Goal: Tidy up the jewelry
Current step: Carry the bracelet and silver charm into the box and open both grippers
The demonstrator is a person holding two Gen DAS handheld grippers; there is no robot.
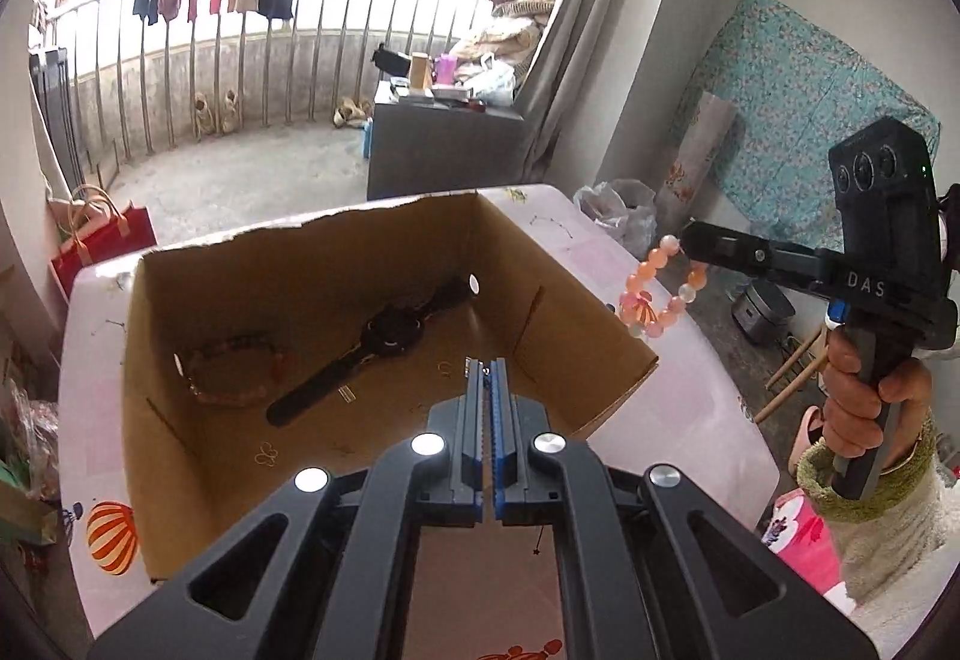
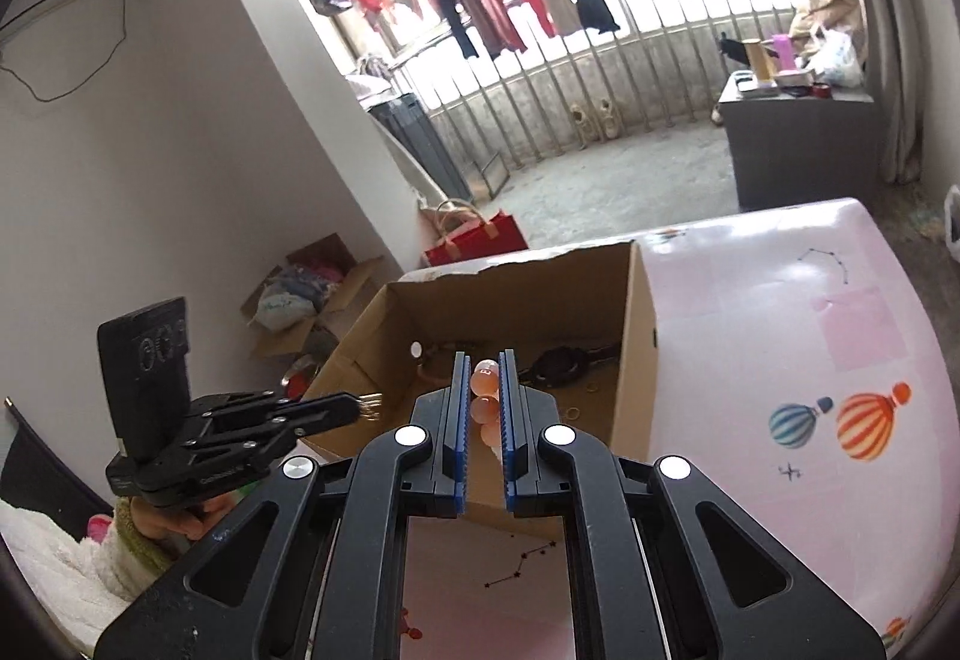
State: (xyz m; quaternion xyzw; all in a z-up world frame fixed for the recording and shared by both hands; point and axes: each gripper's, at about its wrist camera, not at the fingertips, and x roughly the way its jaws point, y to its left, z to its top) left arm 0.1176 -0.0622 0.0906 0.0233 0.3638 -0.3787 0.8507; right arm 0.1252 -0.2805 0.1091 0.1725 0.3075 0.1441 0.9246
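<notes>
An open cardboard box (image 1: 360,264) (image 2: 639,360) stands on the pink table (image 1: 672,420) (image 2: 780,312). In it lie a black watch (image 1: 384,336) (image 2: 558,363), a pinkish bracelet (image 1: 234,366) and small gold rings (image 1: 445,369) (image 2: 573,413). My left gripper (image 1: 487,365) (image 2: 354,405) hangs over the box's near side, shut on a small gold piece (image 2: 370,408). My right gripper (image 2: 485,360) (image 1: 684,243) is raised beside the box's right wall. It is shut on an orange bead bracelet (image 1: 660,288) (image 2: 485,396), which dangles from its tip.
A person's hand (image 1: 858,390) in a fluffy sleeve grips the right handle. On the floor beyond the table are a red bag (image 1: 102,246) (image 2: 480,240), a grey cabinet (image 1: 438,144) (image 2: 798,144) and an open carton of clutter (image 2: 312,294). Railings and hanging clothes fill the balcony.
</notes>
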